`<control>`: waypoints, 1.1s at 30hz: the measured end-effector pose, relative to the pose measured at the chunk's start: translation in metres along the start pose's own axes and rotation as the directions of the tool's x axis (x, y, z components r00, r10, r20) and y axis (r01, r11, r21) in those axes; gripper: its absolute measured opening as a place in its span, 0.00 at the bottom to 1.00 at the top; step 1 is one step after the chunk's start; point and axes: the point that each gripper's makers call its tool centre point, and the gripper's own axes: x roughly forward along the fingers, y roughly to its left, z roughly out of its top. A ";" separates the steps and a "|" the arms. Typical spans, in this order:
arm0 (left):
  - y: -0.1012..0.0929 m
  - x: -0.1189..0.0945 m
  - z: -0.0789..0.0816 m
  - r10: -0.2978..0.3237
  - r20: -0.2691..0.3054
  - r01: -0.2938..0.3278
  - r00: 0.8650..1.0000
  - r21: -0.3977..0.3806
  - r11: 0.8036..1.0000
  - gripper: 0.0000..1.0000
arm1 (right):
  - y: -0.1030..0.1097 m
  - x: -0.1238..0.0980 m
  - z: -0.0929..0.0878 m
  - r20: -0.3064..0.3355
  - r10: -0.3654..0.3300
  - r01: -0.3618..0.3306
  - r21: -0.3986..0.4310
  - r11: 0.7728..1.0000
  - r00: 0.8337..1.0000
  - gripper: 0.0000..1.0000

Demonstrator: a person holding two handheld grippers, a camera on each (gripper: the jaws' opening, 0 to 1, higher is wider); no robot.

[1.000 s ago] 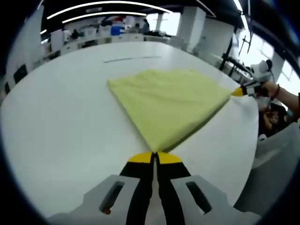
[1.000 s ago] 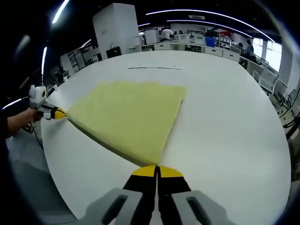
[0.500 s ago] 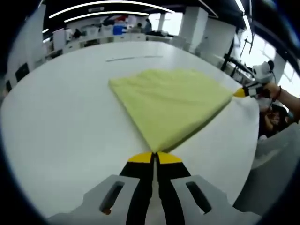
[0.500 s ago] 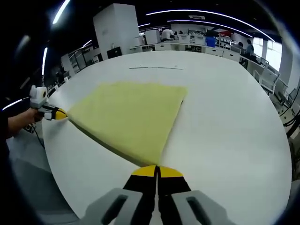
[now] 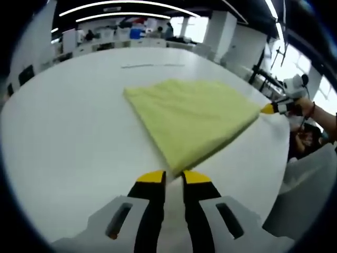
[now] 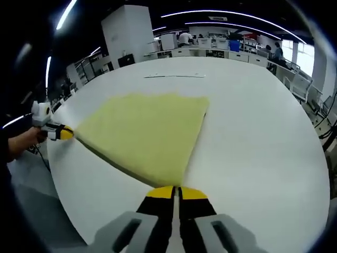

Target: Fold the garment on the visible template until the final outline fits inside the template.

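left tongs (image 5: 174, 175): slightly parted, at garment (image 5: 195, 116) corner | right tongs (image 6: 176, 192): closed, pinching garment corner

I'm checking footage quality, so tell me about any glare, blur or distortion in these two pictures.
Left gripper view: fisheye bends the table edge into a curve; windows at upper right are blown out; the cloth is slightly soft; the gripper looks sharp. Right gripper view: same curving; ceiling light strips glare; the cloth casts a thin shadow along its near edge; the background is blurry.
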 end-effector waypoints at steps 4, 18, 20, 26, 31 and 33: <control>-0.002 -0.005 0.004 -0.004 0.011 0.004 1.000 -0.013 1.000 0.23 | 0.001 -0.003 0.005 -0.001 -0.008 0.008 0.043 0.999 1.000 0.22; -0.020 -0.029 0.031 -0.020 0.079 0.020 0.997 -0.005 1.000 0.60 | 0.030 -0.031 0.046 0.077 0.032 -0.032 0.003 0.999 0.997 0.64; -0.023 -0.034 0.038 -0.022 0.108 0.021 0.994 0.005 1.000 0.66 | 0.034 -0.036 0.050 0.081 0.036 -0.035 -0.009 0.999 0.996 0.67; -0.041 -0.049 0.053 -0.055 0.150 0.053 0.987 0.016 0.998 0.82 | 0.049 -0.056 0.062 0.115 0.051 -0.045 -0.050 0.998 0.992 0.80; -0.050 -0.060 0.058 -0.066 0.163 0.064 0.984 0.020 0.998 0.90 | 0.063 -0.073 0.069 0.160 0.065 -0.053 -0.082 0.995 0.985 0.86; -0.053 -0.065 0.060 -0.064 0.175 0.063 0.982 0.010 0.998 0.92 | 0.069 -0.079 0.070 0.174 0.069 -0.054 -0.086 0.995 0.982 0.86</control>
